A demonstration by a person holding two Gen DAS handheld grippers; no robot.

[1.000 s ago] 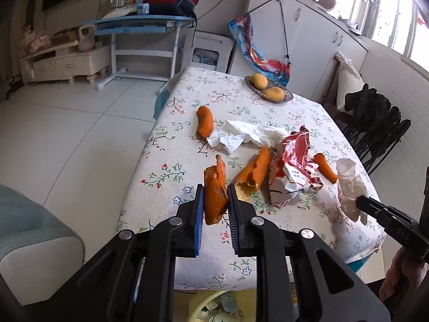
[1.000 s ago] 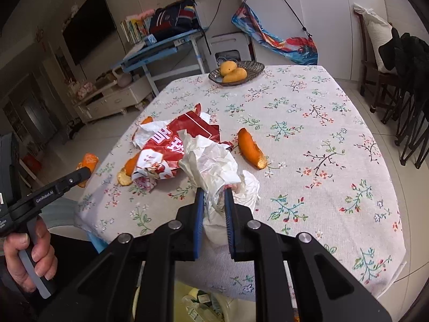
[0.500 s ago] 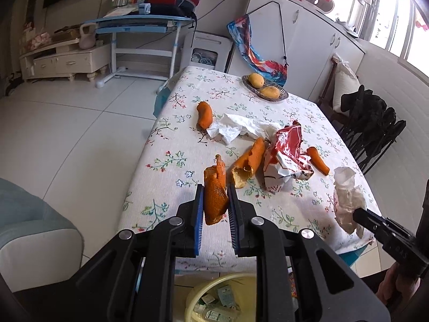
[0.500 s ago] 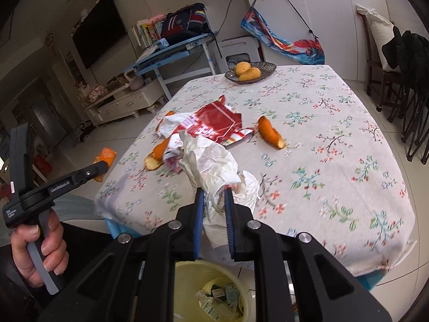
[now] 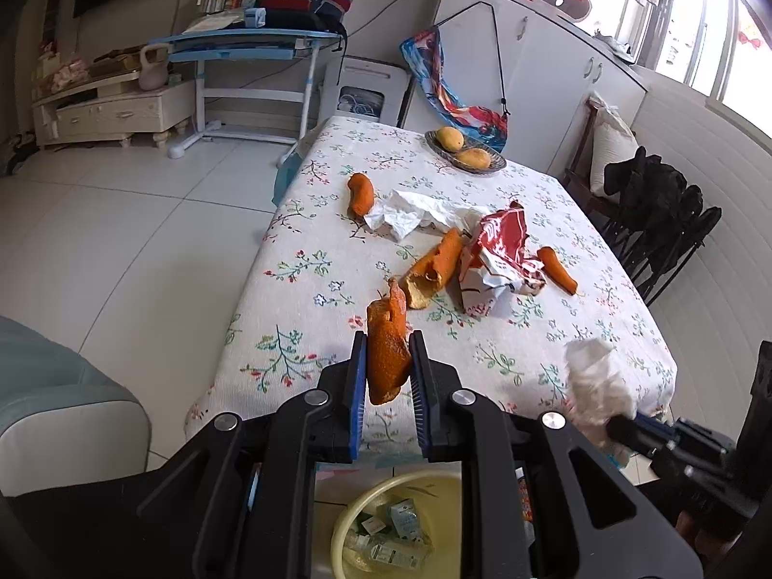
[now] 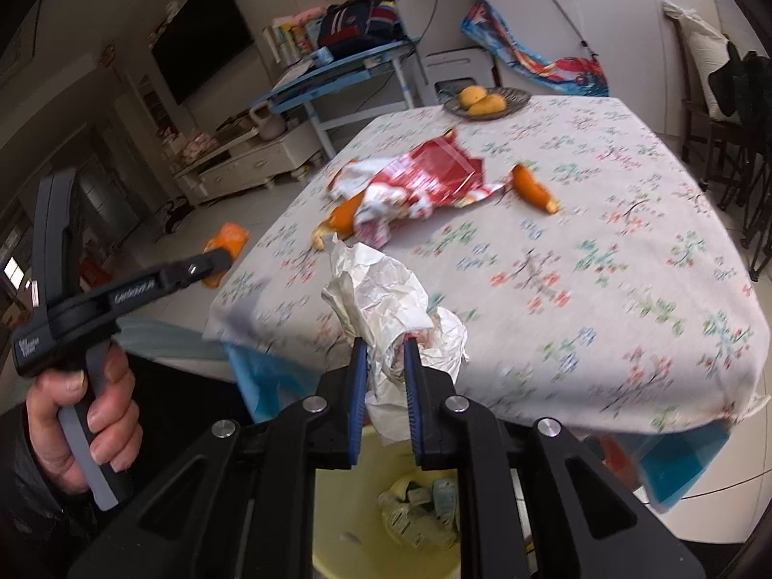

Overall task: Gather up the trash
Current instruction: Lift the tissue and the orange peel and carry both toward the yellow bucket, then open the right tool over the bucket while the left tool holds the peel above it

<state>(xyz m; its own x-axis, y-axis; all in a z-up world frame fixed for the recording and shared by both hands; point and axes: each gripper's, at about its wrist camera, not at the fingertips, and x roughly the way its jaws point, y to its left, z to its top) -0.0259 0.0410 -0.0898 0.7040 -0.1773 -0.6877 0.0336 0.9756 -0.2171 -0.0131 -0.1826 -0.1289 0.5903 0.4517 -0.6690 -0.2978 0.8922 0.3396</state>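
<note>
My left gripper (image 5: 386, 362) is shut on an orange peel (image 5: 387, 347) and holds it off the near table edge, above a yellow bin (image 5: 386, 526) with packaging inside. My right gripper (image 6: 383, 366) is shut on crumpled white paper (image 6: 381, 299), over the same bin (image 6: 386, 506). The paper also shows in the left wrist view (image 5: 596, 386). On the floral tablecloth (image 5: 309, 299) lie more orange peels (image 5: 432, 270), a red and white wrapper (image 5: 499, 251) and a white tissue (image 5: 415, 214).
A dish with two mangoes (image 5: 465, 152) stands at the far end of the table. Dark chairs (image 5: 661, 222) stand along its right side. A grey sofa arm (image 5: 58, 400) is at the near left. A blue desk (image 5: 241, 48) stands at the back.
Both grippers have pulled back from the table toward me with their loads. The yellow bin has come into view below them.
</note>
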